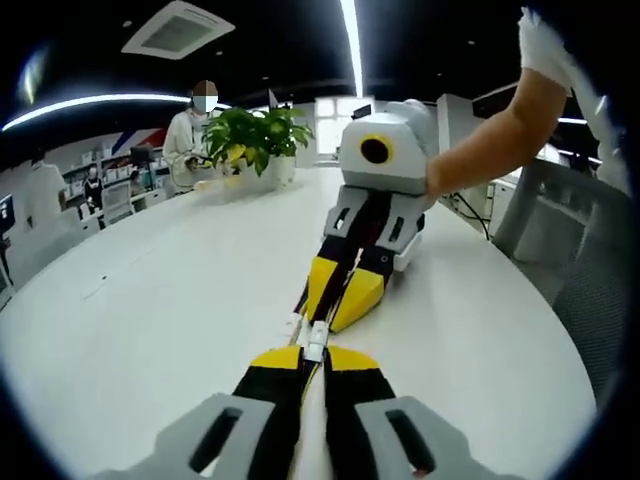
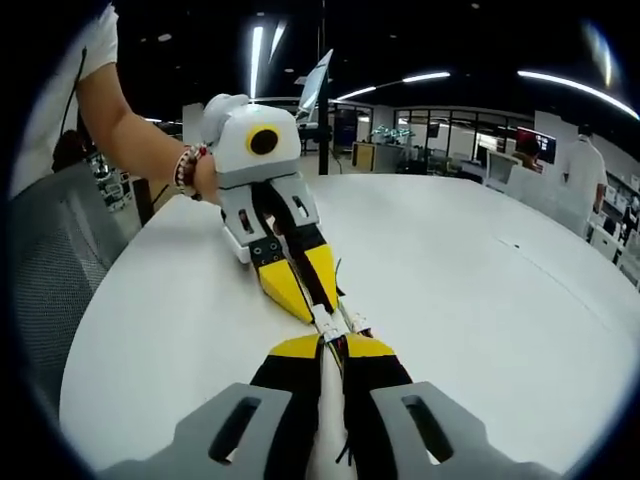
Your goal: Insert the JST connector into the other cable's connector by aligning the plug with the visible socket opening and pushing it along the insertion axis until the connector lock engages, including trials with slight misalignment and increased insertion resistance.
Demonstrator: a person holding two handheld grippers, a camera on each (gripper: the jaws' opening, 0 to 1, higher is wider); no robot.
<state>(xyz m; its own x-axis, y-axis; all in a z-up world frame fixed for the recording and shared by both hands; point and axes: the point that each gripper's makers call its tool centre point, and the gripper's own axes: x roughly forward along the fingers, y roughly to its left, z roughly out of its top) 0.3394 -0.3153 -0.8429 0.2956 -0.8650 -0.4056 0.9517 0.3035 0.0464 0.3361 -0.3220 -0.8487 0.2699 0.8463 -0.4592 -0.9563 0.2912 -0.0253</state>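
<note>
In the left gripper view my left gripper [image 1: 318, 356] is shut, with a pale cable [image 1: 313, 440] running back between its yellow-tipped jaws and a small white JST connector [image 1: 315, 341] at their tip. My right gripper [image 1: 338, 300] faces it from above, also shut, its tips right against that connector. The right gripper view has the right gripper [image 2: 333, 347] shut on the other cable [image 2: 328, 425], and the white connectors [image 2: 330, 322] meet tip to tip with the left gripper [image 2: 312, 300]. Whether the two housings are fully seated together I cannot tell.
Both grippers hover low over a round white table [image 1: 150, 300]. A potted plant [image 1: 255, 135] stands at its far side with a person [image 1: 188, 135] behind it. A grey mesh chair [image 2: 50, 270] sits at the table's edge. Another person [image 2: 582, 165] stands farther off.
</note>
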